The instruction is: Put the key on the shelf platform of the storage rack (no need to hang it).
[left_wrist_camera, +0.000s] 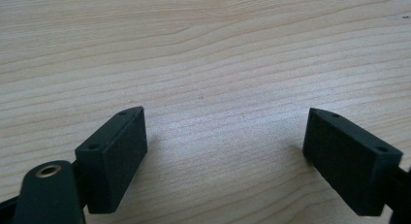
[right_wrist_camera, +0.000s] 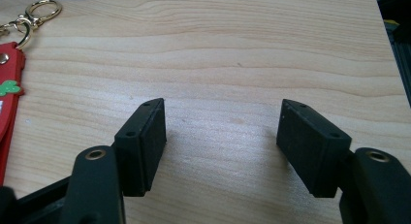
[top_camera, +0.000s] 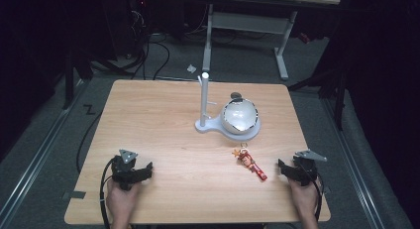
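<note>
1. High view. Left gripper point(top_camera: 141, 172) rested on the pale wooden table point(top_camera: 163, 115) near its front left corner, held in a hand point(top_camera: 120, 201). Right gripper point(top_camera: 285, 169) rested near the front right corner, in the other hand point(top_camera: 303, 199). Each carried a grey three-cornered plate on top. The red keychain point(top_camera: 250, 163), a flat figure with a gold clasp at its far end, lay on the table just to the left of the right gripper, not touching it. Behind it stood a white stand point(top_camera: 204, 102) with an upright post and a rounded base holding a glossy white bowl point(top_camera: 239, 116) with a dark rim.

2. Left gripper view. Jaws stood wide apart, nothing between them; only bare wood grain showed there. Pads point(left_wrist_camera: 127, 151) were matte black, blocky, wedge-cut at the tips, with small screw holes.

3. Right gripper view. Jaws spread fully, holding nothing, bare table between them. Pads point(right_wrist_camera: 154, 136) were the same black rubbery blocks. The keychain point(right_wrist_camera: 10, 78) lay at the left edge, clear of the left jaw: smooth red rubber, a green leaf detail, shiny gold ring and clasp.
</note>
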